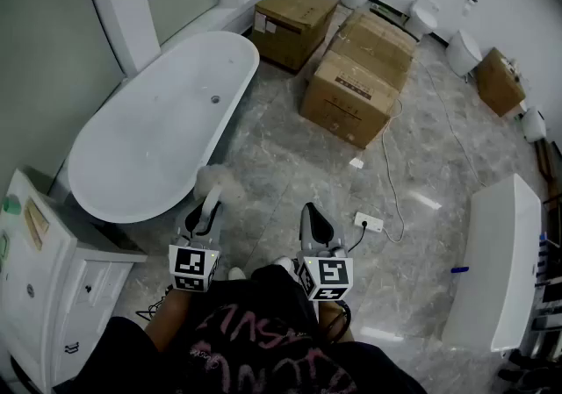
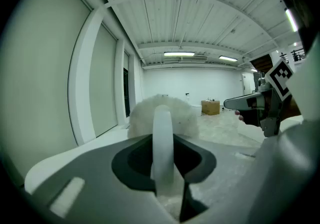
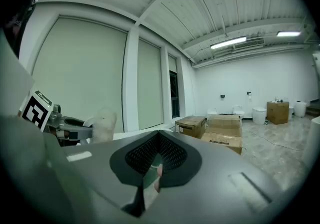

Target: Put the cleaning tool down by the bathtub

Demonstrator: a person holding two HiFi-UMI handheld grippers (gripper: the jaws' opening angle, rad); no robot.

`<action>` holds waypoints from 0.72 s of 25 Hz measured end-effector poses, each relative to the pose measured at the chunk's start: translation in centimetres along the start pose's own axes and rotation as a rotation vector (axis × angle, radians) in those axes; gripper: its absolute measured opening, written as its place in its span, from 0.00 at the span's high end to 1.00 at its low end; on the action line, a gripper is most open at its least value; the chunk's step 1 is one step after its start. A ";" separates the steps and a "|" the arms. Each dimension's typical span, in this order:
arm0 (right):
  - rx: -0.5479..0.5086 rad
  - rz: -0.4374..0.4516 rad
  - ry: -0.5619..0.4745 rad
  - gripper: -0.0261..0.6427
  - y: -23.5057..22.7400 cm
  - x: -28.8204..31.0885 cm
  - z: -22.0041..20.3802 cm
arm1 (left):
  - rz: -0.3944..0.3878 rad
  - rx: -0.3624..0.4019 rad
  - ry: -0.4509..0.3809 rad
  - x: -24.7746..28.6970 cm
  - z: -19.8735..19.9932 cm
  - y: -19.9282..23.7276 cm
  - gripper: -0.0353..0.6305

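Down near the person's knees, the left gripper (image 1: 208, 208) is clamped on the pale handle of the cleaning tool (image 1: 213, 179). The tool's fluffy white head sticks out past the jaws, over the marble floor (image 1: 290, 164) just beside the near end of the white bathtub (image 1: 114, 151); whether it touches the floor cannot be told. In the left gripper view the handle (image 2: 162, 138) stands upright between the jaws, with the tuft behind it. The right gripper (image 1: 313, 215) hangs alongside, apart from the tool, its jaws pressed together with nothing between them. Cardboard boxes (image 1: 356, 76) stand beyond the tub, and a white cabinet (image 1: 39, 278) sits at the near left.
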State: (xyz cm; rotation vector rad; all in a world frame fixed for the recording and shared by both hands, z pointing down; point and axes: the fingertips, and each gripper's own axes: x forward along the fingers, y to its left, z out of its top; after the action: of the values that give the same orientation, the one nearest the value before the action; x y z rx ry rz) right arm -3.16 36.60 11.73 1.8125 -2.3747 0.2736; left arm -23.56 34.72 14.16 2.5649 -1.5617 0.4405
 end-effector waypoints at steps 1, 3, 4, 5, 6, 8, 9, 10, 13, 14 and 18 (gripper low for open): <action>0.003 -0.001 -0.002 0.94 0.0 -0.1 0.1 | -0.003 -0.001 -0.002 0.0 0.0 -0.1 0.81; 0.006 -0.006 -0.005 0.94 -0.2 -0.3 0.0 | -0.008 -0.003 -0.006 0.1 0.0 -0.4 0.81; 0.007 -0.009 -0.004 0.94 -0.2 -0.3 -0.1 | -0.010 -0.005 -0.005 0.1 0.0 -0.4 0.81; 0.006 -0.011 -0.003 0.94 -0.3 -0.4 -0.2 | -0.011 -0.007 -0.003 0.1 -0.1 -0.4 0.81; 0.006 -0.013 -0.002 0.94 -0.3 -0.4 -0.3 | -0.012 -0.008 -0.001 0.1 -0.1 -0.4 0.81; 0.006 -0.016 0.003 0.94 -0.2 -0.5 -0.5 | -0.015 -0.007 0.003 0.0 -0.2 -0.5 0.81; 0.005 -0.017 0.006 0.94 -0.2 -0.6 -0.6 | -0.016 -0.006 0.002 0.0 -0.2 -0.4 0.81; 0.003 -0.018 0.007 0.94 -0.1 -0.6 -0.7 | -0.016 -0.006 -0.001 0.0 -0.2 -0.4 0.81; 0.000 -0.004 -0.016 0.94 0.3 -0.7 0.0 | -0.018 -0.009 -0.004 -0.2 0.0 -0.4 0.81; 0.002 0.002 -0.024 0.94 0.3 -0.8 0.2 | -0.018 -0.010 -0.005 -0.2 0.1 -0.4 0.81; 0.004 -0.004 -0.031 0.94 0.5 -1.0 0.0 | -0.024 -0.017 -0.001 -0.3 -0.5 -0.2 0.81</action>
State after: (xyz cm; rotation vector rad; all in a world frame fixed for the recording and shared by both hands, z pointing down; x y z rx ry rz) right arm -3.40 37.67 11.45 1.8367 -2.3927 0.2513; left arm -23.56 35.19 14.56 2.5687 -1.5261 0.4215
